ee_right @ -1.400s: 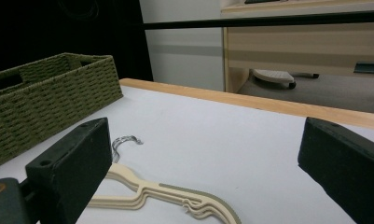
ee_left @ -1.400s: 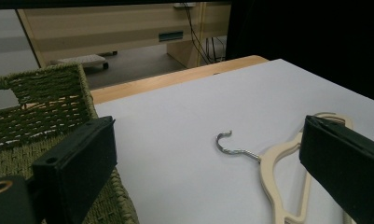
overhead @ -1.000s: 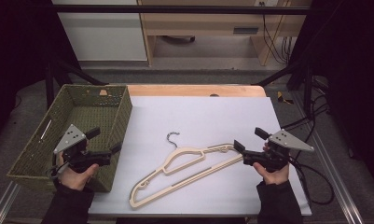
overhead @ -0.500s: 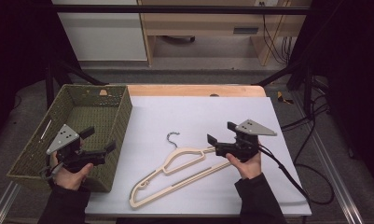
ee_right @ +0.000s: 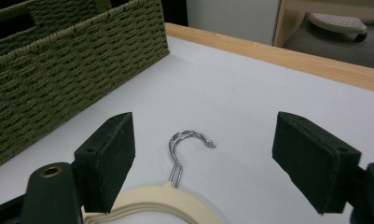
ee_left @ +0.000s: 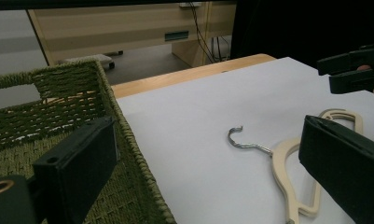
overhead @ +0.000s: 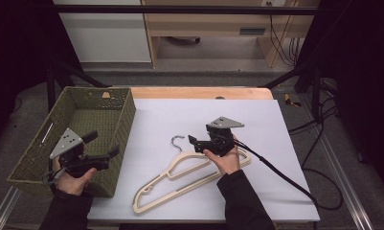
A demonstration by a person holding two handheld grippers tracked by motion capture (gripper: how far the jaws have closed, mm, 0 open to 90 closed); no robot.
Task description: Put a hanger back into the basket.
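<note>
Right hand-held gripper (overhead: 193,142) reached hanger (overhead: 189,177); basket (overhead: 34,155) bare.

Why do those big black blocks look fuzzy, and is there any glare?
Right gripper view: the jaws sit close to the lens, so they blur, and the metal hook glints. High view: the white sheet is evenly lit, the surroundings dark.

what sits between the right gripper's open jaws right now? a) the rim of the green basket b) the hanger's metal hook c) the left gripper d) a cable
b: in the right gripper view the metal hook of the cream hanger lies on the white table between the open jaws of the right gripper, untouched by either jaw, while the woven basket stands off to the side.
</note>
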